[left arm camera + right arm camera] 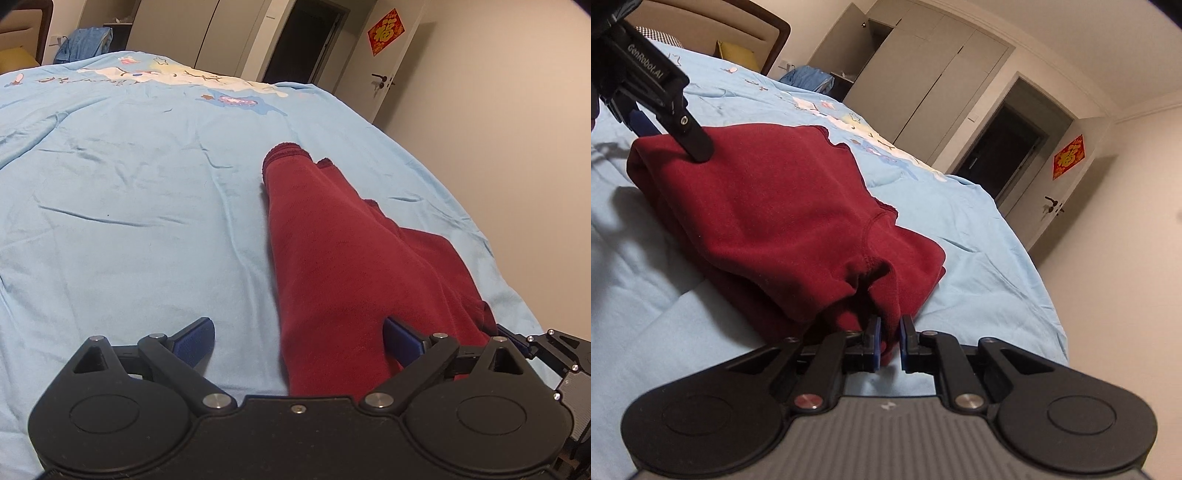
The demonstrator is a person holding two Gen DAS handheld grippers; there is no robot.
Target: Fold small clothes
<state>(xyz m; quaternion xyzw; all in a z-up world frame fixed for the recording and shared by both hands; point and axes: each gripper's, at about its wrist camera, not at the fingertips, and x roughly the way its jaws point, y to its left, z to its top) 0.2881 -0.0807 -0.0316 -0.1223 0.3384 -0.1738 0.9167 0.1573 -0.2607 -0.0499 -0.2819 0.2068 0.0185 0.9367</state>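
A dark red garment lies partly folded on the light blue bed sheet, with a ribbed cuff end pointing away from me. My left gripper is open wide and straddles the garment's near end, one blue pad on the cloth and the other on the sheet. In the right wrist view the red garment is a thick folded bundle. My right gripper is shut on a bunched edge of it. The left gripper touches the bundle's far left corner.
The bed's right edge drops off close to the garment, with a beige wall beyond. A door with a red paper decoration, a wardrobe, a headboard and a blue clothes pile lie at the far side.
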